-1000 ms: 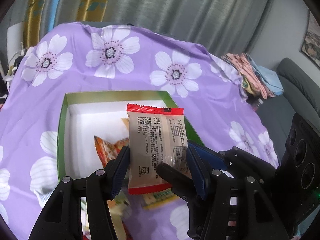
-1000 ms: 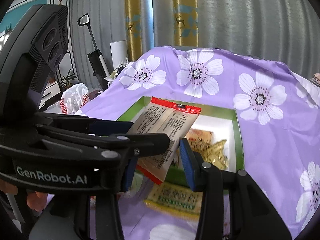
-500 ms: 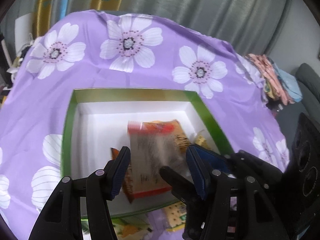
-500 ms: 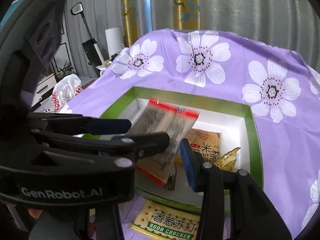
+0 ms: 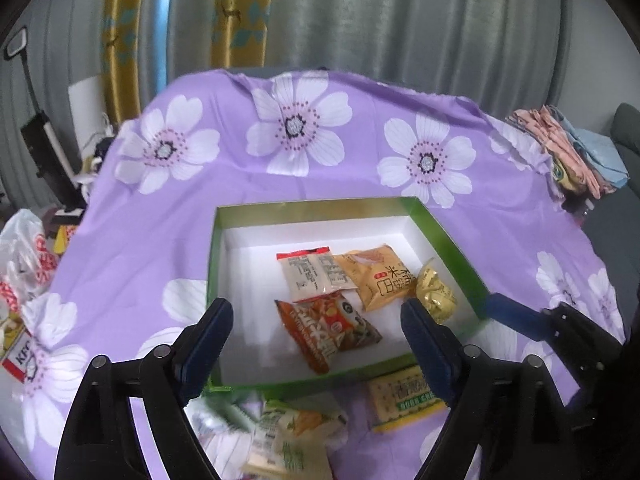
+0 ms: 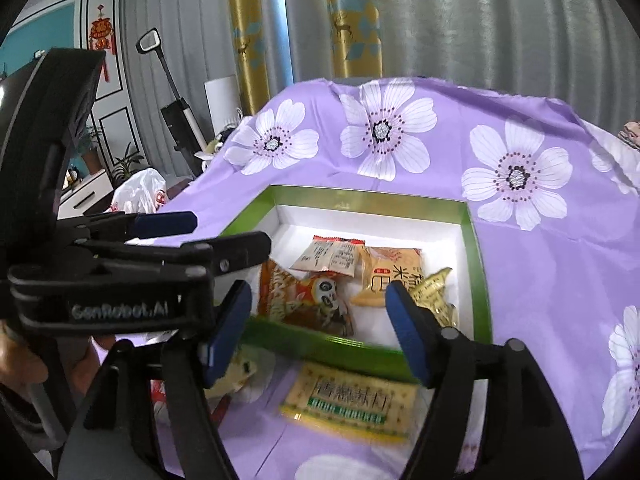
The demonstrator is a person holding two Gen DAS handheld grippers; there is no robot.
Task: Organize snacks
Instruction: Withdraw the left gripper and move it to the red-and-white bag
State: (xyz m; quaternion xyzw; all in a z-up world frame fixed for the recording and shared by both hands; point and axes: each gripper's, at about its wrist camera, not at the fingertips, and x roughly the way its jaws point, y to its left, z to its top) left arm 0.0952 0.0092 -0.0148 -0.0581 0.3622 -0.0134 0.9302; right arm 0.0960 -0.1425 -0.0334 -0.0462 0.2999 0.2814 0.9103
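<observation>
Purple tablecloth [image 5: 168, 248]; red-edged packet [image 5: 314, 274] lies in box [image 5: 448, 240], beyond opening jaws.

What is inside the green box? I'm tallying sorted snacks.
Four packets lie in the green box: red-edged packet, orange pack, yellow-orange pack, gold pouch. Anything beneath them is hidden.
</observation>
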